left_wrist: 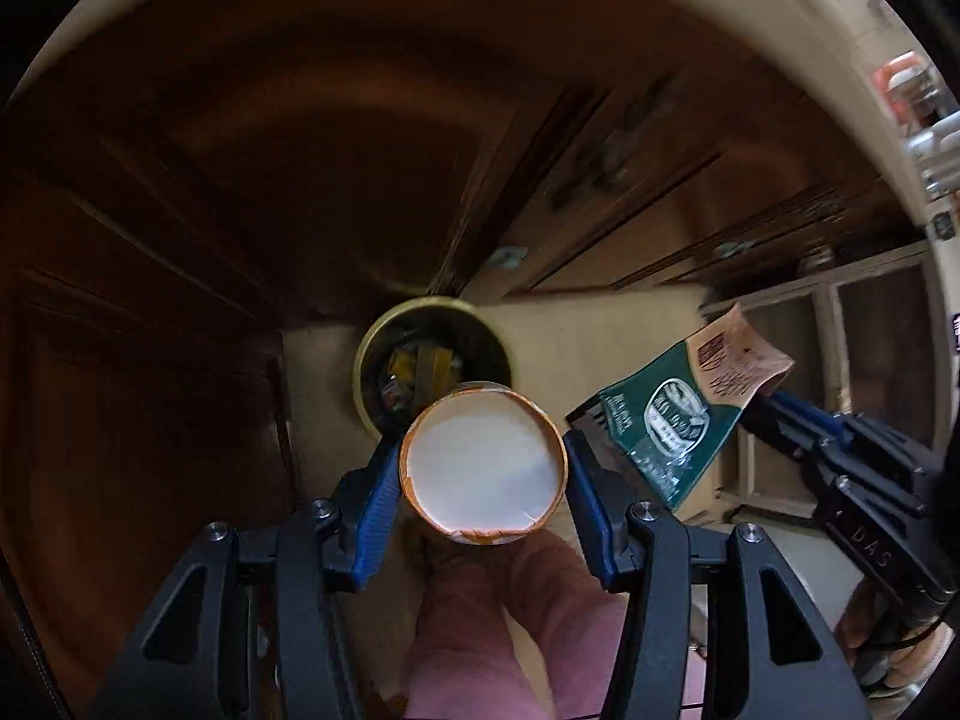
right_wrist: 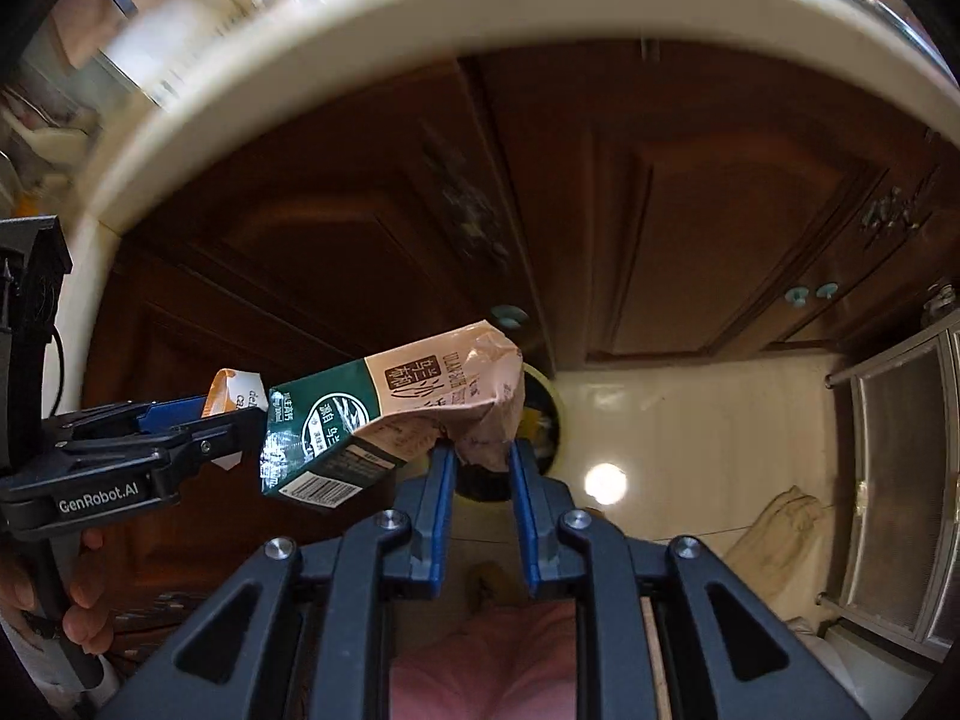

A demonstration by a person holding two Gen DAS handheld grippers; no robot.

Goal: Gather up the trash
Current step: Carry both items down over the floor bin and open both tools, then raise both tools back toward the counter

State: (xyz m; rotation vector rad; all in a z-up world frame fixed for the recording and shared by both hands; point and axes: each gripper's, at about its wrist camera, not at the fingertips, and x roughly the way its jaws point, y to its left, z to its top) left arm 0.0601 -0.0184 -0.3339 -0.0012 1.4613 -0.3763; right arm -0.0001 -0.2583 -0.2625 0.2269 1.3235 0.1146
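Left gripper (left_wrist: 483,468) has its blue pads clamped on either side of a paper cup (left_wrist: 483,461), open mouth facing the camera, white and empty-looking inside. Right gripper (right_wrist: 478,450) is squeezed nearly closed on the crumpled top of a green-and-tan drink carton (right_wrist: 384,417), which sticks out sideways from the pinch. Both point steeply down at a round trash bin (left_wrist: 432,360) on the pale floor (left_wrist: 600,336), and there's already some rubbish in the bottom of it.

What I'd worry about: the bin mouth looks smallish compared with two items arriving together. The carton hangs off to one side of its grip, so on release it could catch the rim and flop onto the floor. The cup is only held by its walls, so a squeeze could buckle it or let it slip early. The two grippers are also near each other, and the carton's free end could bump the left one.

Around it: dark wooden cabinet doors (right_wrist: 690,228) stand right behind the bin, a cream countertop edge (right_wrist: 420,18) curves overhead, and a glass-fronted cabinet (right_wrist: 900,480) is off to the side. Nothing blocks the drop itself.
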